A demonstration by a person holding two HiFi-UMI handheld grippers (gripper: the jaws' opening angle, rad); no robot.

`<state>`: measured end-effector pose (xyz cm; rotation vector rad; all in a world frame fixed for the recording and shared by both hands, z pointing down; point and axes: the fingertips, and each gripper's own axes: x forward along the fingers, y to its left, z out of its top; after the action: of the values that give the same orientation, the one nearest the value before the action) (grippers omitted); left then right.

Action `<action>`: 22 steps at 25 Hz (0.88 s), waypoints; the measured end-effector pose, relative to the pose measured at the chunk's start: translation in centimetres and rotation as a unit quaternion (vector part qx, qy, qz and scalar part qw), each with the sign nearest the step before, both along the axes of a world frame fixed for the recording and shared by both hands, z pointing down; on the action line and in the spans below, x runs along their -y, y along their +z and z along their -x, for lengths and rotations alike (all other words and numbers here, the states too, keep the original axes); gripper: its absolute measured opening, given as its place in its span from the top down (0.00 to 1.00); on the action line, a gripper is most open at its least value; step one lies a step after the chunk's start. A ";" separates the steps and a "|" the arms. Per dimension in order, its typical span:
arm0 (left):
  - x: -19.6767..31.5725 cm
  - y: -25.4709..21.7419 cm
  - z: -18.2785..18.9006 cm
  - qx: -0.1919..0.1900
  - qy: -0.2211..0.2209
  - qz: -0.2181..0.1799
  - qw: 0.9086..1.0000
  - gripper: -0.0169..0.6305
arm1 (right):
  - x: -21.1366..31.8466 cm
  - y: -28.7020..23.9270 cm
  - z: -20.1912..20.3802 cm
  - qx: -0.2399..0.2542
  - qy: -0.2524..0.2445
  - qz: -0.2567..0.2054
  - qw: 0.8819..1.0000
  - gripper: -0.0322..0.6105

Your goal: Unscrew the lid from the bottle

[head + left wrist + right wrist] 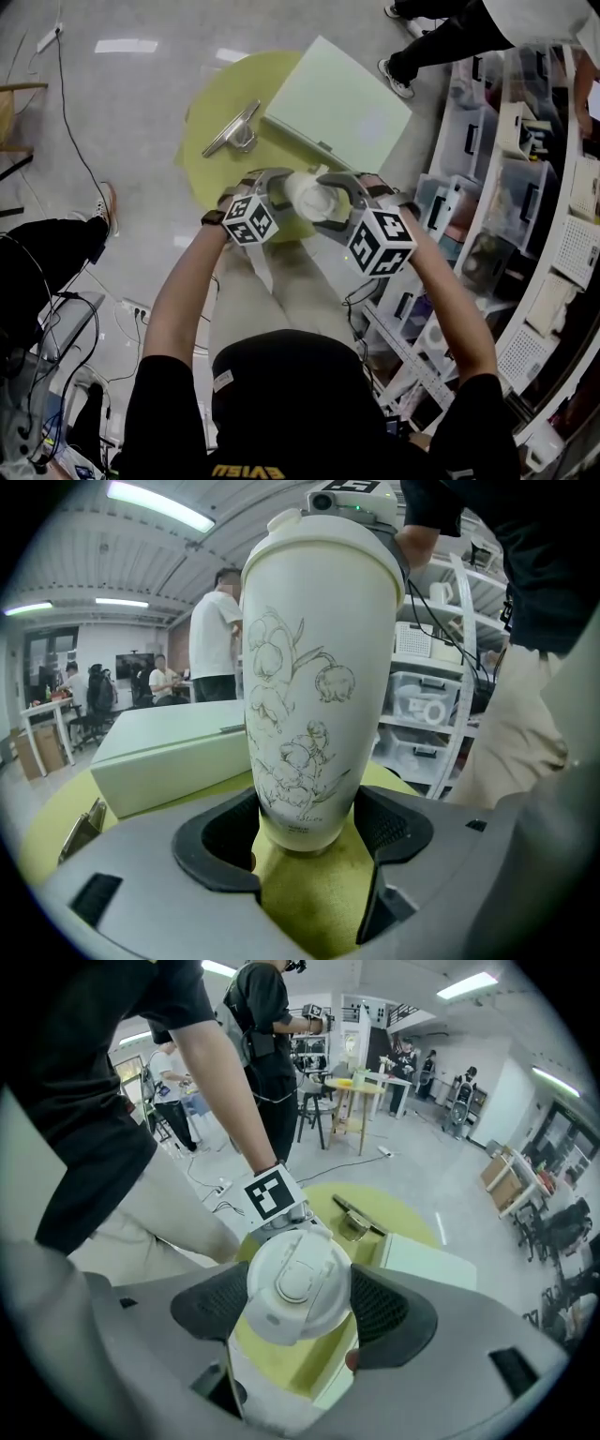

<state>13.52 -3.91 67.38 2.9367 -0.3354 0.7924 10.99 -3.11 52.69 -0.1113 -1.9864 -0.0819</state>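
Note:
A cream bottle (pixel 314 667) with a line drawing of flowers stands upright over the yellow-green round table (pixel 211 141). My left gripper (pixel 305 832) is shut on its lower body, one pad pressing each side. The white lid (pixel 298 1283) is seen from above in the right gripper view. My right gripper (pixel 300 1309) is shut on the lid, coming down from above. In the head view the bottle (pixel 309 194) sits between the left gripper (pixel 272 187) and the right gripper (pixel 336 199), in front of my chest.
A pale green flat box (pixel 337 103) and a metal tool (pixel 234 129) lie on the table beyond the bottle. Shelves with plastic bins (pixel 525 187) stand close on the right. A person's legs (pixel 441 37) are at the far side, and cables run over the floor on the left.

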 end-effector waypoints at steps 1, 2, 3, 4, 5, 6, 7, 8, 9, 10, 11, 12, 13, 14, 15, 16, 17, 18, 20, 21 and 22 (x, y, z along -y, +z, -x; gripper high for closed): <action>0.0 0.0 0.0 0.000 0.000 0.000 1.000 0.46 | 0.1 -0.1 -0.1 0.007 0.014 -0.003 1.000 0.42; 0.0 0.0 0.0 0.000 0.001 -0.001 1.000 0.46 | 0.3 -0.4 -0.2 0.015 0.037 -0.006 0.999 0.39; 0.0 0.0 0.0 -0.001 0.002 -0.002 1.000 0.47 | 0.7 -0.9 -0.2 0.027 0.075 -0.009 0.997 0.28; 0.1 0.0 -0.1 -0.001 0.003 -0.003 1.000 0.46 | 1.3 -1.6 -0.3 0.044 0.127 -0.012 0.991 0.23; 0.1 0.0 -0.1 -0.002 0.003 -0.004 1.000 0.47 | 1.9 -2.4 -0.5 0.064 0.191 -0.015 0.979 0.23; 0.2 0.0 -0.1 -0.002 0.003 -0.005 1.000 0.47 | 2.6 -3.0 -0.7 0.085 0.261 -0.017 0.961 0.24; 0.2 0.0 0.0 -0.002 0.002 -0.005 1.000 0.47 | 3.1 -3.4 -1.0 0.102 0.330 -0.019 0.938 0.24; 0.1 0.0 0.0 -0.001 0.002 -0.004 1.000 0.47 | 3.4 -3.6 -1.5 0.116 0.396 -0.021 0.911 0.24; 0.1 0.0 0.1 -0.001 0.002 -0.004 1.000 0.46 | 3.5 -3.4 -1.9 0.125 0.455 -0.020 0.882 0.26; 0.0 0.0 0.1 -0.001 0.003 -0.004 1.000 0.47 | 3.5 -3.1 -2.2 0.129 0.506 -0.019 0.853 0.28; 0.0 0.0 0.2 0.000 0.003 -0.004 1.000 0.46 | 3.4 -2.7 -2.4 0.130 0.546 -0.020 0.827 0.28; 0.0 0.1 0.2 0.000 0.003 -0.003 1.000 0.47 | 3.2 -2.3 -2.4 0.128 0.574 -0.025 0.808 0.28; -0.1 0.1 0.2 0.000 0.004 -0.002 1.000 0.47 | 3.1 -2.1 -2.2 0.125 0.591 -0.034 0.796 0.28; -0.1 0.1 0.1 0.000 0.003 -0.001 1.000 0.47 | 3.0 -2.0 -1.8 0.122 0.598 -0.045 0.791 0.28; 0.0 0.1 0.1 0.000 0.003 -0.001 1.000 0.47 | 2.9 -1.9 -1.4 0.116 0.599 -0.055 0.790 0.28; 0.0 0.1 0.1 0.000 0.003 -0.001 1.000 0.47 | 2.8 -1.7 -1.0 0.108 0.596 -0.063 0.793 0.28; 0.1 0.1 0.1 0.001 0.002 -0.001 1.000 0.47 | 2.8 -1.3 -0.7 0.096 0.590 -0.070 0.799 0.28; 0.1 0.2 0.0 0.001 0.002 0.000 1.000 0.47 | 2.8 -0.8 -0.7 0.083 0.582 -0.074 0.805 0.29; 0.1 0.2 -0.1 0.002 0.003 0.001 1.000 0.47 | 2.8 -0.2 -0.7 0.063 0.562 -0.079 0.821 0.36; 0.1 0.2 -0.2 0.002 0.004 0.002 1.000 0.47 | 2.8 -0.1 -0.6 0.060 0.553 -0.077 0.828 0.37; 0.2 0.2 -0.2 0.002 0.005 0.002 1.000 0.47 | 2.8 0.0 -0.6 0.058 0.544 -0.073 0.834 0.38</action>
<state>13.71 -4.08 67.61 2.9353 -0.3197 0.7992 11.61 -5.95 52.64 1.1452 -1.8804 0.5078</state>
